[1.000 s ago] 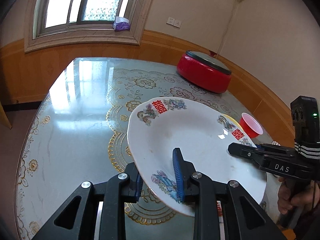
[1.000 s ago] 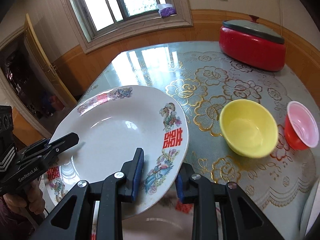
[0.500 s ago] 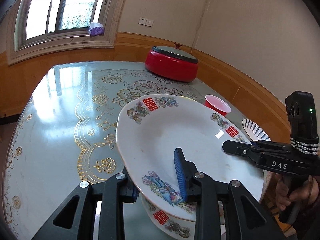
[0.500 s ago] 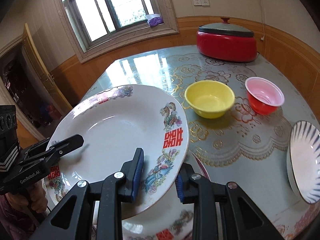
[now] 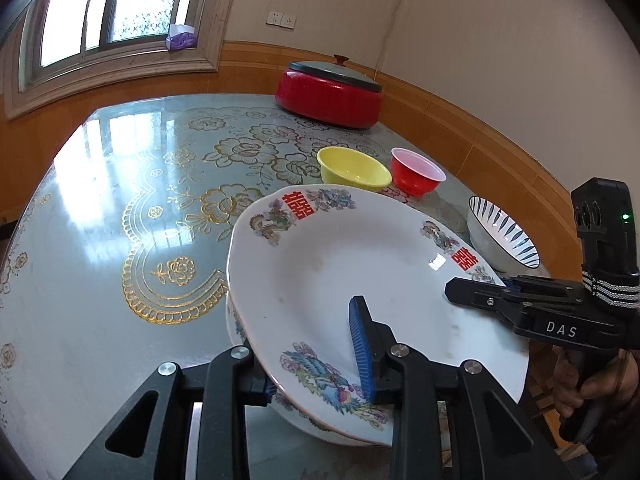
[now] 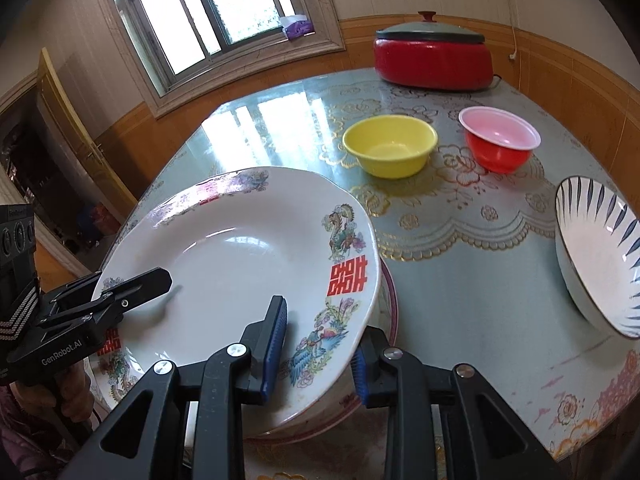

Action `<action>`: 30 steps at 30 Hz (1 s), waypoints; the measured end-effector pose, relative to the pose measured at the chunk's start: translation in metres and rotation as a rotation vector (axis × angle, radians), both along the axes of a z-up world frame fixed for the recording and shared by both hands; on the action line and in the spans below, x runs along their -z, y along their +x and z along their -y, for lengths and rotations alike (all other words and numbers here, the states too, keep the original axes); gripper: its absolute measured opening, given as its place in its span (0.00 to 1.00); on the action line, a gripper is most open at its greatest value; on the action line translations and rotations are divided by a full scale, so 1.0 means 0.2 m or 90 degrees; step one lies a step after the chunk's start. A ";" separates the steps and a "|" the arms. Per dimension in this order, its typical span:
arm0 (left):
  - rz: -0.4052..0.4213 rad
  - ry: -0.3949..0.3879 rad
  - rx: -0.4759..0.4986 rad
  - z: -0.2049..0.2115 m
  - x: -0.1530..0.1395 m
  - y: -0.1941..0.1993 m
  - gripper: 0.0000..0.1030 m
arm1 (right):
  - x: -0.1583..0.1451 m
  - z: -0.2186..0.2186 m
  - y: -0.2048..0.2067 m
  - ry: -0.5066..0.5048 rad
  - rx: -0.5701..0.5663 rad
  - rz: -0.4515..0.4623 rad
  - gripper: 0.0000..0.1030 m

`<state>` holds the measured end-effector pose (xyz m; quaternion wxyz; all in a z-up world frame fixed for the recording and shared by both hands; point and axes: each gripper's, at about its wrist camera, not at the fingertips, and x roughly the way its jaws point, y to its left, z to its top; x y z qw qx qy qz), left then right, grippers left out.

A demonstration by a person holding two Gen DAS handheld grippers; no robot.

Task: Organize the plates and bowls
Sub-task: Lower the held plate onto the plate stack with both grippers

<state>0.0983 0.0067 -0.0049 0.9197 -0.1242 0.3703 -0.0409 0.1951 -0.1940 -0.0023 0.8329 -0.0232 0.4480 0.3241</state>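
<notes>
The left tool (image 5: pixel 316 344) and right tool (image 6: pixel 318 346) each pinch opposite rims of the white plate (image 6: pixel 240 264), held tilted just above a second plate (image 6: pixel 388 304) on the bench (image 6: pixel 460 280), near the yellow bowl (image 6: pixel 390 146).

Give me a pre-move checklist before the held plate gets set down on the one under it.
1. Left gripper clamped on the held plate rim: ok, a pad on each face.
2. Right gripper clamped on the opposite rim: ok.
3. Held plate over the lower plate: ok, though its rim only peeks out beneath, so exact centring cannot tell.
4. Plate level: not ok, it tilts, far edge higher in the left wrist view.
5. Gap to the lower plate: cannot tell whether they touch.
6. Neighbours clear: ok, striped bowl, yellow bowl and red bowl stand apart from the stack.
</notes>
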 end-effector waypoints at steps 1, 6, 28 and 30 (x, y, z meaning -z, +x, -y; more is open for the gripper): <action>-0.003 -0.001 -0.001 0.00 0.01 0.00 0.31 | 0.01 0.01 0.00 0.000 -0.001 -0.003 0.27; -0.015 -0.002 -0.008 0.02 0.05 0.00 0.31 | 0.05 0.02 0.00 -0.003 -0.002 -0.015 0.28; -0.049 -0.018 -0.036 0.00 0.13 0.03 0.33 | 0.06 0.01 -0.01 -0.010 -0.014 0.008 0.29; -0.048 -0.016 -0.036 0.00 0.13 0.03 0.33 | 0.07 0.01 -0.01 -0.009 -0.014 0.012 0.29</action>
